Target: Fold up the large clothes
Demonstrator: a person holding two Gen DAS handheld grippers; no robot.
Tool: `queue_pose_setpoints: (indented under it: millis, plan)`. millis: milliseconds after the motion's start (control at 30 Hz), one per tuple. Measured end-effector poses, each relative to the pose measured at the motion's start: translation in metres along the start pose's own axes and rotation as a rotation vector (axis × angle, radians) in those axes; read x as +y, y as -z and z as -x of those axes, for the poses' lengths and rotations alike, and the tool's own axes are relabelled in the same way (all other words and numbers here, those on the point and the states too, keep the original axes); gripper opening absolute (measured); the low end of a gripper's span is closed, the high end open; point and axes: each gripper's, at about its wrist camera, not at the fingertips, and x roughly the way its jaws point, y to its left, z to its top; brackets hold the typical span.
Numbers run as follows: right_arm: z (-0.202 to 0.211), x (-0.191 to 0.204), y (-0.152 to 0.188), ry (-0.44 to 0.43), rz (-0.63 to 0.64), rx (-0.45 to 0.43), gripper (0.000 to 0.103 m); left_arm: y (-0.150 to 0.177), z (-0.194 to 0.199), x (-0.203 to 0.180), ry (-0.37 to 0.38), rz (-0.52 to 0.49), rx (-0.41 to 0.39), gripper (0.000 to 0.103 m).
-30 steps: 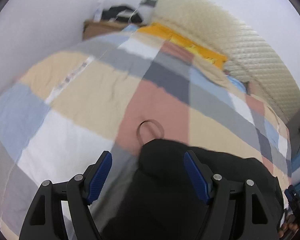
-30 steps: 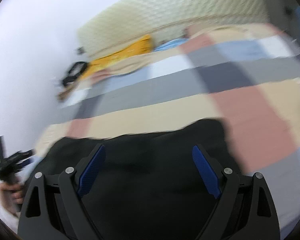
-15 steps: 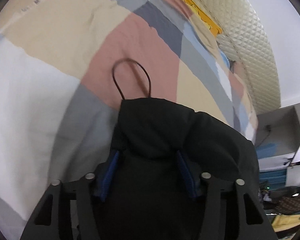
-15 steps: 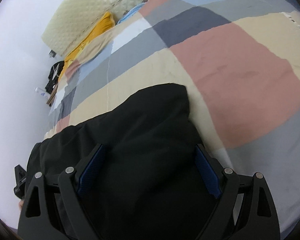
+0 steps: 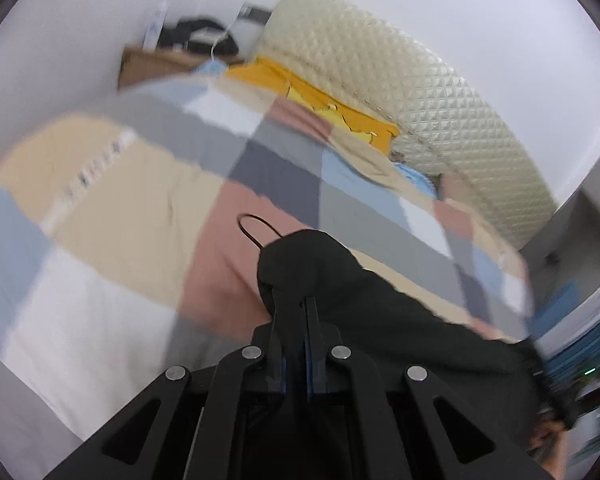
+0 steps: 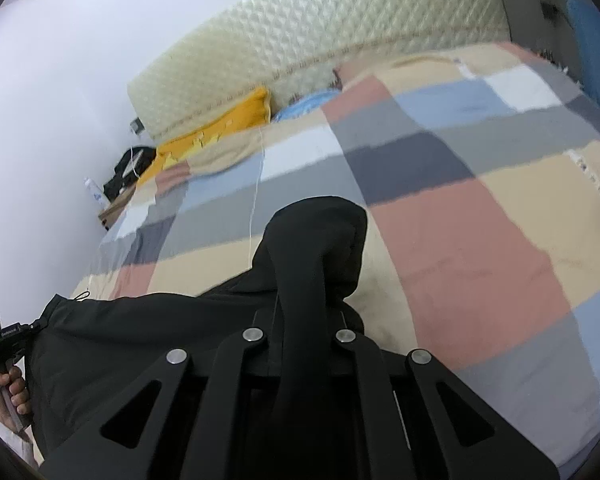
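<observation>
Left claw: clenched on a bunched corner of the black garment, its two fingers pressed close together with the fabric between them. A thin black drawstring loop sticks out of that corner and lies on a pink patch of the bed. From this corner the garment stretches away to the right and near side, above the patchwork cover; this view is blurred, so contact with the bed cannot be confirmed.

Far left, against the wall, a wooden nightstand carries a dark item, not identifiable. To its right a yellow pillow lies at the head of the bed, beside a cream quilted headboard.

Right claw: clenched on another bunched part of the black garment; the cloth rises in a hump over the fingers and hides the tips. From there the garment spreads left and near, across the bed, toward the left claw gripping the garment's edge at the left border of this view, with the person's hand on its handle below. The checked cover is exposed to the right of the hump.
</observation>
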Motion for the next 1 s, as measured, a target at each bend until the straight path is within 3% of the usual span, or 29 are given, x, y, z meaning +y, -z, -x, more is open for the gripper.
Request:
queue_pose_setpoints:
  millis: [100,233,400,567,667,733,800,833,900,967,1000]
  plan:
    - [-0.013,0.004,-0.002,0.078,0.039,0.009,0.007,0.0,-0.015,-0.008,-0.058,-0.012,-0.004,0.004]
    - [-0.046,-0.005,0.007,0.203,0.097,0.108,0.006,0.004,-0.04,-0.009,-0.135,-0.059,0.026,0.004]
    - [-0.062,-0.024,0.017,0.24,0.089,0.165,0.006,0.013,-0.054,0.003,-0.165,-0.054,0.066,0.004]
    - [-0.057,-0.02,0.02,0.246,0.094,0.158,0.007,0.015,-0.046,-0.001,-0.173,-0.085,0.043,0.004]
    - [-0.047,-0.019,0.022,0.251,0.074,0.148,0.016,0.016,-0.033,-0.008,-0.189,-0.116,0.022,0.006]
    - [-0.035,-0.017,0.024,0.229,0.047,0.146,0.032,0.017,-0.022,-0.015,-0.222,-0.142,0.006,0.007]
    - [-0.02,-0.018,0.023,0.172,-0.011,0.127,0.053,0.018,-0.004,-0.021,-0.26,-0.148,-0.021,0.007]
    - [-0.01,-0.017,0.023,0.158,-0.034,0.11,0.054,0.019,0.007,-0.024,-0.24,-0.139,-0.037,0.009]
    - [0.01,-0.009,0.022,0.163,-0.027,0.076,0.054,0.024,0.029,-0.027,-0.19,-0.115,-0.058,0.018]
    - [0.03,-0.002,0.021,0.16,-0.015,0.048,0.054,0.032,0.051,-0.035,-0.183,-0.125,-0.086,0.039]
    - [0.042,0.003,0.02,0.163,-0.009,0.035,0.054,0.037,0.063,-0.041,-0.197,-0.15,-0.108,0.045]
